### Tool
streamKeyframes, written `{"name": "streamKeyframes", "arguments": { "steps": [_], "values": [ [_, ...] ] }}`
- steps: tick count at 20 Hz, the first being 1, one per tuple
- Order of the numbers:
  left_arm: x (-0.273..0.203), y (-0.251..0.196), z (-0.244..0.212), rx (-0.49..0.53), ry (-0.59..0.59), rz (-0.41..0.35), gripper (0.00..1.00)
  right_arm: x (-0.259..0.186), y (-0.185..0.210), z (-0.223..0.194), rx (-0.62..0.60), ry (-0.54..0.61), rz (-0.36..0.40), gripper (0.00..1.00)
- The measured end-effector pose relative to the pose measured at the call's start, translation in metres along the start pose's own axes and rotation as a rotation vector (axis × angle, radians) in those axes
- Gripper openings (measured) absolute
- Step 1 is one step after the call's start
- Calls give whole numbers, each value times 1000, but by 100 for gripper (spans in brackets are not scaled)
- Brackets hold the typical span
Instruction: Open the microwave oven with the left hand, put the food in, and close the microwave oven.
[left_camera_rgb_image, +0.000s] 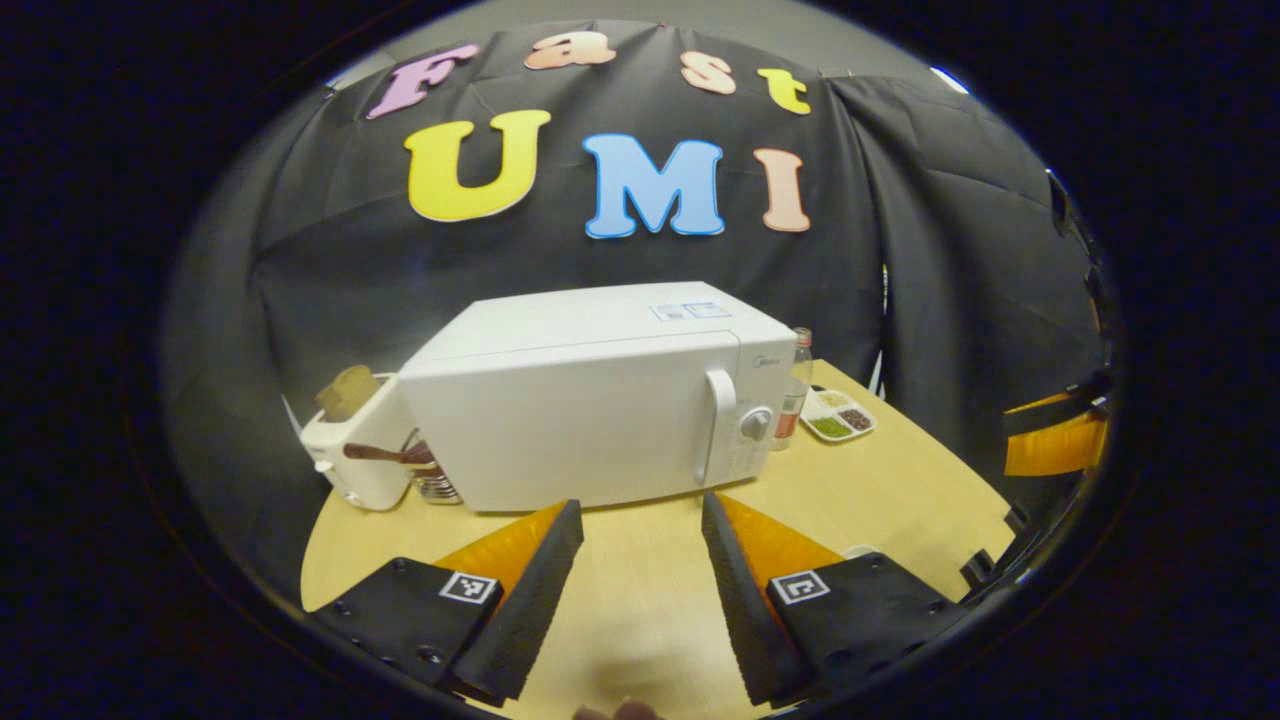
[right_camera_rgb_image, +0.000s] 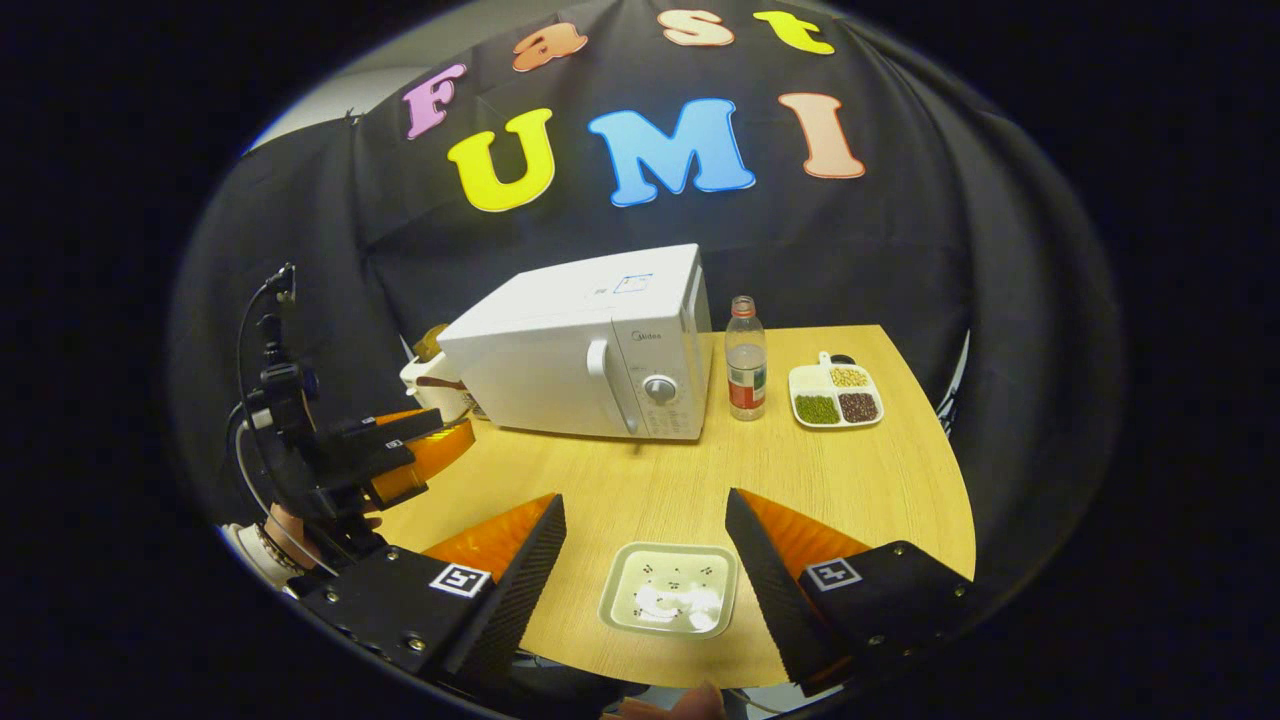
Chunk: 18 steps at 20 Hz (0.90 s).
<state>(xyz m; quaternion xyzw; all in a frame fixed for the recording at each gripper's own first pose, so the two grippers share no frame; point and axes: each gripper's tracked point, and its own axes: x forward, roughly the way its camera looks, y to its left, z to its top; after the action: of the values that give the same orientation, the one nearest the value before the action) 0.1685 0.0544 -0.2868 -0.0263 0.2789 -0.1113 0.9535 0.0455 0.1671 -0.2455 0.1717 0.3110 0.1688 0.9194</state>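
A white microwave (left_camera_rgb_image: 590, 400) stands shut at the back of the wooden table (left_camera_rgb_image: 640, 590), its vertical handle (left_camera_rgb_image: 718, 425) to the right of the door. My left gripper (left_camera_rgb_image: 642, 525) is open a short way in front of the door, nothing between its fingers. In the right gripper view the microwave (right_camera_rgb_image: 585, 345) sits farther off, handle (right_camera_rgb_image: 610, 385) facing me. A small square white dish of food (right_camera_rgb_image: 672, 602) lies near the table's front edge, between the fingers of my open right gripper (right_camera_rgb_image: 645, 525), untouched. The left gripper (right_camera_rgb_image: 400, 450) shows at the left, held by a hand.
A white toaster (left_camera_rgb_image: 355, 450) with bread stands left of the microwave. A clear bottle (right_camera_rgb_image: 745, 372) and a divided tray of beans (right_camera_rgb_image: 835, 395) sit to its right. The table (right_camera_rgb_image: 860, 480) has a rounded front edge.
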Motion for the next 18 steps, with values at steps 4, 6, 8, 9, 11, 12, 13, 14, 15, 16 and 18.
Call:
{"name": "streamKeyframes", "arguments": {
  "steps": [4,6,8,9,11,12,13,14,15,16,18],
  "values": [
    [-88,-16,15,-81,-49,149,87,-30,-8,14,-98,-43,128,98],
    [-133,-35,17,-123,-68,195,88,-39,-12,18,-148,-73,174,98],
    [-173,-51,14,-131,-76,243,80,-47,-10,19,-167,-85,220,98],
    [-189,-58,13,-129,-76,261,80,-54,-9,24,-168,-102,237,98],
    [-216,-70,18,-128,-82,275,84,-69,-6,38,-155,-142,258,98],
    [-227,-72,28,-124,-98,282,80,-77,-3,45,-150,-166,264,98],
    [-238,-72,39,-116,-120,287,80,-86,0,51,-152,-190,266,98],
    [-246,-70,52,-107,-144,290,84,-103,3,61,-159,-216,258,98],
    [-252,-68,66,-97,-172,286,88,-113,5,73,-166,-247,250,98],
    [-262,-66,80,-86,-201,282,84,-121,8,83,-173,-278,240,98],
    [-276,-56,107,-72,-268,275,80,-136,17,106,-180,-334,210,98]
  ]
}}
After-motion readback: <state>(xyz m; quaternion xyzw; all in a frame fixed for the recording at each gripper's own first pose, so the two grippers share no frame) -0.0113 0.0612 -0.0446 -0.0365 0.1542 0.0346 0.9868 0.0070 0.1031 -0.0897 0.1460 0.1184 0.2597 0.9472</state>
